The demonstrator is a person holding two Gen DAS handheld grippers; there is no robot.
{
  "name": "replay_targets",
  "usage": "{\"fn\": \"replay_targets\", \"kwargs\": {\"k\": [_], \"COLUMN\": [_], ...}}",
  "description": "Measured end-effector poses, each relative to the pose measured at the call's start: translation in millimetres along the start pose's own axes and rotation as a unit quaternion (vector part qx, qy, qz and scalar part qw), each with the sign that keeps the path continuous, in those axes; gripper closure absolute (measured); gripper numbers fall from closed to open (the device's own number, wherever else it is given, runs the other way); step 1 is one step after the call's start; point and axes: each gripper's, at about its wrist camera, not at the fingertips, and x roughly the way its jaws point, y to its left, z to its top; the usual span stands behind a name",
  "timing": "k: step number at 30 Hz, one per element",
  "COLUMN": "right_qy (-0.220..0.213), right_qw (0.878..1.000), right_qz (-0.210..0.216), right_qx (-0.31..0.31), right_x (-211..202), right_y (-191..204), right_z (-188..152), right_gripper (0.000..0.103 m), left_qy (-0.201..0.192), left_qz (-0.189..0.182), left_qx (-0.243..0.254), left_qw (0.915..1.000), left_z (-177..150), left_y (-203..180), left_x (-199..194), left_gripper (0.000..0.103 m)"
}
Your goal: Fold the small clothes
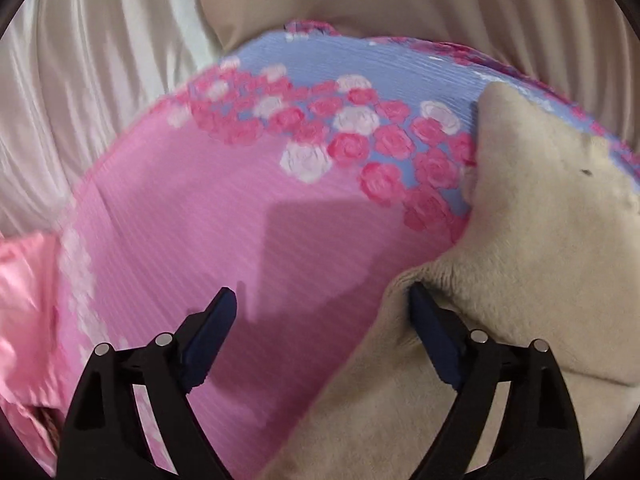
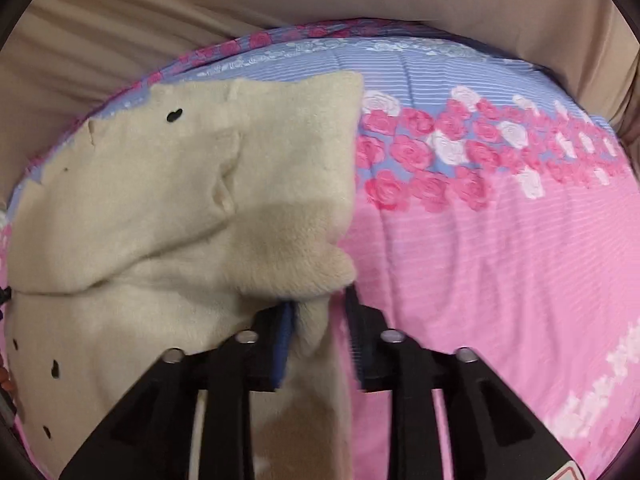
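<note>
Left gripper, angled steeply down, spread wide over the pink bedspread; right gripper, likewise tilted, pinching the cream fleece garment.

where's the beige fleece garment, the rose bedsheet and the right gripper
beige fleece garment (image 2: 160, 208): right wrist view, its flat middle
rose bedsheet (image 2: 500, 260): right wrist view, bare pink part
right gripper (image 2: 316, 308): right wrist view, between fingertips

The small cream fleece garment with few black heart-shaped spots lies crumpled and partly folded on the pink and blue rose bedcover, one fold bunched at its near edge.
</note>
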Motion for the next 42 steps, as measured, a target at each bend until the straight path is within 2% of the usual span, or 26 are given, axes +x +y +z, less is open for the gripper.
{"fn": "replay_targets", "kwargs": {"k": [2, 4, 6, 9, 10, 12, 13, 15, 16, 17, 18, 19, 20, 21, 23, 27, 31, 34, 37, 39, 40, 42], "right_qy": [0.004, 0.008, 0.032, 0.071, 0.085, 0.108, 0.104, 0.101, 0.093, 0.089, 0.085, 0.093, 0.098, 0.091, 0.069, 0.042, 0.059, 0.094, 0.137, 0.155, 0.146, 0.094], "right_qw": [1.000, 0.999, 0.998, 0.995, 0.993, 0.990, 0.991, 0.991, 0.991, 0.991, 0.990, 0.988, 0.988, 0.988, 0.989, 0.991, 0.992, 0.990, 0.984, 0.983, 0.985, 0.991], "right_qz": [0.023, 0.047, 0.050, 0.057, 0.066, 0.077, 0.079, 0.078, 0.066, 0.065, 0.077, 0.099, 0.101, 0.100, 0.091, 0.070, 0.051, 0.046, 0.052, 0.030, 0.027, 0.030], "right_qx": [0.006, 0.001, -0.020, -0.042, -0.043, -0.038, -0.037, -0.051, -0.067, -0.077, -0.081, -0.075, -0.067, -0.070, -0.089, -0.104, -0.102, -0.099, -0.104, -0.095, -0.087, -0.085], "right_x": [-21.5, -40.3, -52.0, -61.9, -64.7, -68.7, -73.3, -76.5, -77.7, -78.1, -79.7, -78.6, -78.0, -79.9, -93.5, -127.5, -153.6, -154.5, -136.9, -130.0, -135.7, -156.0], "right_y": [-3.6, -7.2, -8.6, -8.7, -8.2, -5.1, -2.7, 6.4, 12.7, 17.7, 20.5, 20.8, 20.2, 20.1, 19.9, -10.1, -43.1, -52.0, -52.4, -53.9, -54.7, -55.0], "right_z": [-13.2, -36.3, -71.8, -119.7, -134.9, -158.8, -168.7, -180.3, -183.9, -184.3, -181.4, -177.3, -171.2, -166.0, -156.1, -141.8, -160.1, -186.9, -220.3, -223.2, -215.6, -188.9], "right_gripper": [0.060, 0.051, 0.050, 0.050, 0.050, 0.046, 0.039, 0.035, 0.039, 0.059, 0.083, 0.094, 0.095, 0.095, 0.096, 0.096, 0.096, 0.096, 0.093, 0.091, 0.089, 0.078], "left_qy": [-0.002, 0.011, 0.051, 0.095, 0.088, 0.101, 0.106, 0.108, 0.105, 0.103, 0.100, 0.094, 0.089, 0.099, 0.115, 0.105, 0.133, 0.164, 0.192, 0.194, 0.185, 0.141], "left_qz": [-0.025, -0.044, -0.076, -0.096, -0.099, -0.114, -0.125, -0.133, -0.126, -0.120, -0.107, -0.099, -0.108, -0.132, -0.164, -0.192, -0.217, -0.203, -0.160, -0.166, -0.168, -0.168], "left_qx": [0.005, 0.010, 0.015, 0.024, 0.034, 0.040, 0.035, 0.033, 0.039, 0.043, 0.047, 0.055, 0.062, 0.057, 0.040, 0.065, 0.092, 0.113, 0.118, 0.105, 0.102, 0.106], "left_qw": [0.9997, 0.9989, 0.9957, 0.9905, 0.9905, 0.9876, 0.9859, 0.9846, 0.9857, 0.9866, 0.9880, 0.9890, 0.9882, 0.9847, 0.9789, 0.9734, 0.9626, 0.9586, 0.9610, 0.9611, 0.9630, 0.9699], "left_z": [-11.9, -31.0, -62.3, -112.6, -128.4, -148.3, -155.3, -167.6, -171.1, -172.0, -170.5, -168.5, -162.9, -160.9, -152.6, -154.7, -188.7, -220.3, -241.9, -236.1, -228.8, -199.6], "left_y": [9.3, 19.8, 31.5, 47.6, 50.1, 51.4, 52.3, 51.4, 49.0, 47.6, 45.6, 43.0, 40.4, 37.6, 38.3, 36.4, 37.1, 34.1, 41.6, 44.7, 45.0, 40.7], "left_x": [-18.9, -31.8, -40.5, -50.1, -59.9, -70.5, -74.6, -81.1, -82.3, -82.3, -81.4, -82.9, -86.5, -90.8, -94.6, -126.4, -149.4, -151.5, -141.1, -142.4, -148.3, -166.1], "left_gripper": [0.018, 0.013, 0.013, 0.012, 0.012, 0.010, 0.008, 0.008, 0.009, 0.011, 0.019, 0.042, 0.056, 0.085, 0.087, 0.088, 0.089, 0.089, 0.086, 0.085, 0.085, 0.086]}}
